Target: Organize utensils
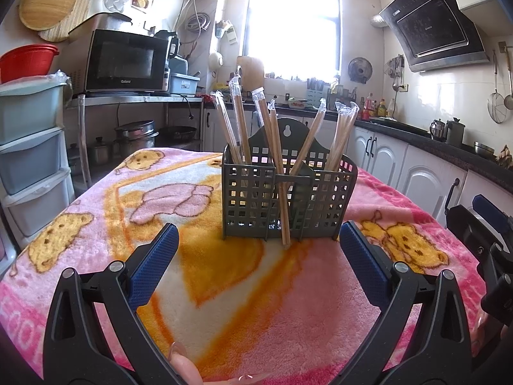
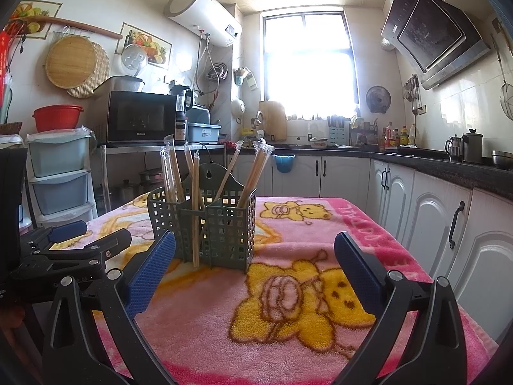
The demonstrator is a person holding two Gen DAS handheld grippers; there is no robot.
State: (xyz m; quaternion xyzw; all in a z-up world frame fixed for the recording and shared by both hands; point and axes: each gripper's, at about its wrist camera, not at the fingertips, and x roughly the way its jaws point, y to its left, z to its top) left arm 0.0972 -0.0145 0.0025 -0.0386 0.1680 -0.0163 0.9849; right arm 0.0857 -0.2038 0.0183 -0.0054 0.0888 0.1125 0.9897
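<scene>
Chopsticks [image 1: 239,118] in clear plastic sleeves stand in a dark green lattice holder [image 1: 288,199] on a pink bear-print blanket [image 1: 224,304] that covers the table. Their long axes run mostly up and down, tips down in the holder and wrapped ends fanning upward. From the left wrist view, the leftmost pairs lean up and to the left out of the left compartment. One pair [image 1: 280,176] stands nearly upright in front of the holder's middle, its foot on the blanket just outside the lattice wall. The next pair [image 1: 309,138] slants up to the right, and the rightmost bundle [image 1: 343,134] leans the same way from the right compartment. The holder's hanging tab rises behind them.

The left gripper [image 1: 259,256] is near the holder with its blue fingers [image 1: 154,266] spread wide and nothing between them. The right gripper [image 2: 255,256] is beside it to the right, likewise spread wide and empty, the holder near its left finger.
</scene>
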